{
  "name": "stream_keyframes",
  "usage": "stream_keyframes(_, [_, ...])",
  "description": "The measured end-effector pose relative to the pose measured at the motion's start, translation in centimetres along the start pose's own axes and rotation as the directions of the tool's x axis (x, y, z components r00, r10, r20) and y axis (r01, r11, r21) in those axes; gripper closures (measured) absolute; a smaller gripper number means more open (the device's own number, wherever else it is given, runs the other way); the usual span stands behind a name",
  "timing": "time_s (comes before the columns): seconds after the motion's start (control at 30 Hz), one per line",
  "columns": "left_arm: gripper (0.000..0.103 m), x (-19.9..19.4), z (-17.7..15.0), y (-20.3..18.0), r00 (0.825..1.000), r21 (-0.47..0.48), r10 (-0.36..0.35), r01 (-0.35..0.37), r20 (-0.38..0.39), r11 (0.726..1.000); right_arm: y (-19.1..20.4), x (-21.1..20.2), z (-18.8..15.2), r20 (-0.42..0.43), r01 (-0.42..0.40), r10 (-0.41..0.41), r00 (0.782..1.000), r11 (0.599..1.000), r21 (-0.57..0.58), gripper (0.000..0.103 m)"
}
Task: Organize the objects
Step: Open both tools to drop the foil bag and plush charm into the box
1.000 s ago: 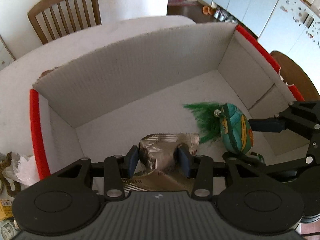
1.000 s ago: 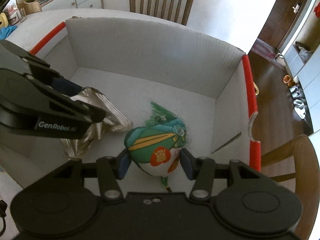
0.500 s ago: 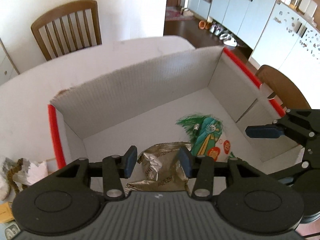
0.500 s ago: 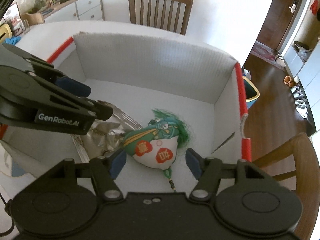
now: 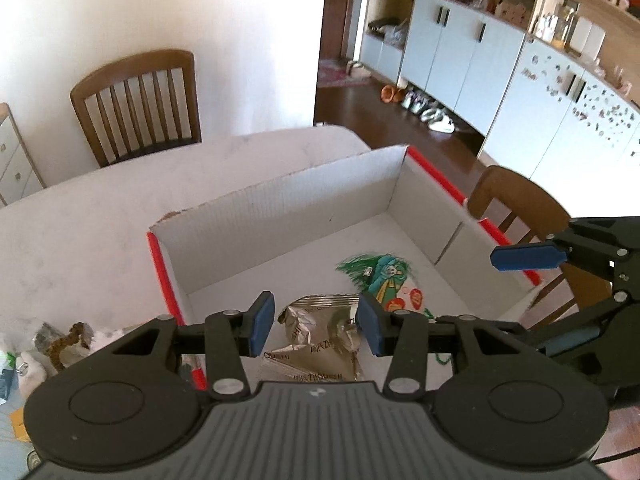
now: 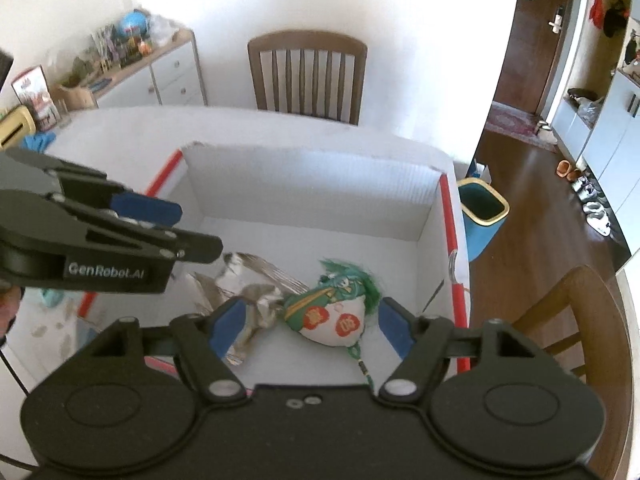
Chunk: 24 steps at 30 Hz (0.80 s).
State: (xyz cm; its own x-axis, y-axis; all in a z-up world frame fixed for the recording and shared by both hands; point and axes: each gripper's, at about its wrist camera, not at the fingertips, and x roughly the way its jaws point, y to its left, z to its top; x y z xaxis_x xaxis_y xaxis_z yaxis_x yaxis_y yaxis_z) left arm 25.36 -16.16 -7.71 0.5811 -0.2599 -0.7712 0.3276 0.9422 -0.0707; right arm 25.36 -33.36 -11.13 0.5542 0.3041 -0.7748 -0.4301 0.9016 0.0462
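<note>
Both grippers hang above an open white cardboard box (image 5: pixel 280 208) with red-taped edges, standing on a white table (image 5: pixel 80 240). The left gripper (image 5: pixel 316 330) has its blue pads apart with nothing pressed between them; below and just ahead of it a crumpled silver foil packet (image 5: pixel 320 340) lies on the box floor, its near end cut off by the gripper body. The right gripper (image 6: pixel 308 330) has just been opening its jaws, which stand wide and empty; under it, between the pads in view but down on the box floor, lies a green-tufted stuffed charm (image 6: pixel 336 308) with red-and-white patches, its cord running out of sight beneath the gripper. The foil packet (image 6: pixel 256 300) sits just to the left of the charm, blurred and partly covered by the left gripper (image 6: pixel 192 240). Left of the left gripper, outside the box, a heap of small things (image 5: pixel 52 344) is hard to make out. Wooden chairs (image 6: pixel 308 76) stand beyond the table.
</note>
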Motion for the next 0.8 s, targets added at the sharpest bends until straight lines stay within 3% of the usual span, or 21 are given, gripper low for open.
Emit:
stream_keyframes(0.13, [0.058, -2.6, -0.7, 0.3, 0.998, 0.020, -0.021, 0.020, 0.053, 1.000, 1.2, -1.9, 0.0, 0.034, -0.009, 0.009, 0.999, 1.000, 0.013, 0.029])
stream_keyframes(0.27, [0.048, -5.0, -1.7, 1.0, 0.994, 0.030, -0.025, 0.022, 0.104, 0.999, 2.4, -3.2, -0.1, 0.065, -0.020, 0.017, 0.998, 0.999, 0.042, 0.025])
stream_keyframes(0.53, [0.041, -9.0, -4.1, 4.1, 0.985, 0.025, -0.032, 0.028, 0.171, 0.999, 5.9, -5.3, -0.5, 0.129, -0.023, 0.015, 0.992, 0.998, 0.066, 0.018])
stream_keyframes(0.7, [0.032, -11.2, -5.6, 6.4, 0.979, 0.016, -0.031, 0.028, 0.203, 0.999, 8.3, -5.8, -0.9, 0.149, -0.034, 0.021, 0.989, 0.996, 0.086, 0.014])
stream_keyframes(0.8, [0.019, -12.4, -6.7, 7.7, 0.975, 0.011, -0.028, 0.026, 0.221, 1.000, 10.0, -6.1, -1.2, 0.165, -0.034, 0.018, 0.986, 0.995, 0.094, 0.007])
